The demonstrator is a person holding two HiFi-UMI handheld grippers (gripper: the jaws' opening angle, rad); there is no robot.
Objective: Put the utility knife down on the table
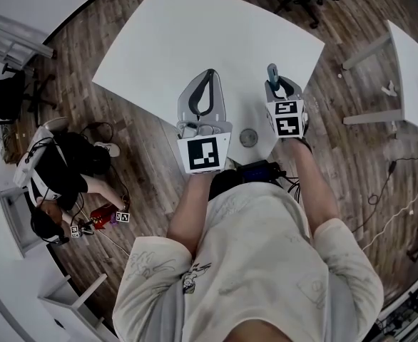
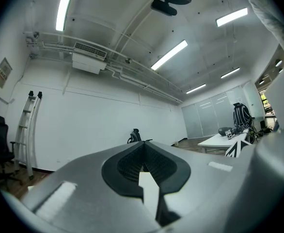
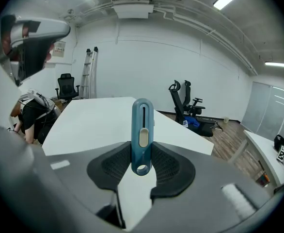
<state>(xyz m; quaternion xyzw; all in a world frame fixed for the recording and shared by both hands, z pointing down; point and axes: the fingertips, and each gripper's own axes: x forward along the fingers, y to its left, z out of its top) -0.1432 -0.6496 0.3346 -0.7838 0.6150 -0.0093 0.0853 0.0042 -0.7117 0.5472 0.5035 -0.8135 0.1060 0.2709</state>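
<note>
A blue utility knife with a pale slider stands upright between the jaws of my right gripper, which is shut on it. In the head view the knife sticks out past the right gripper, above the near right part of the white table. My left gripper hovers over the table's near edge, its jaws shut with nothing between them. In the left gripper view the left gripper points level at a white wall.
A small round grey thing lies at the table's near edge between the grippers. A person crouches on the wood floor to the left. An office chair stands beyond the table's far side, a second white table to the right.
</note>
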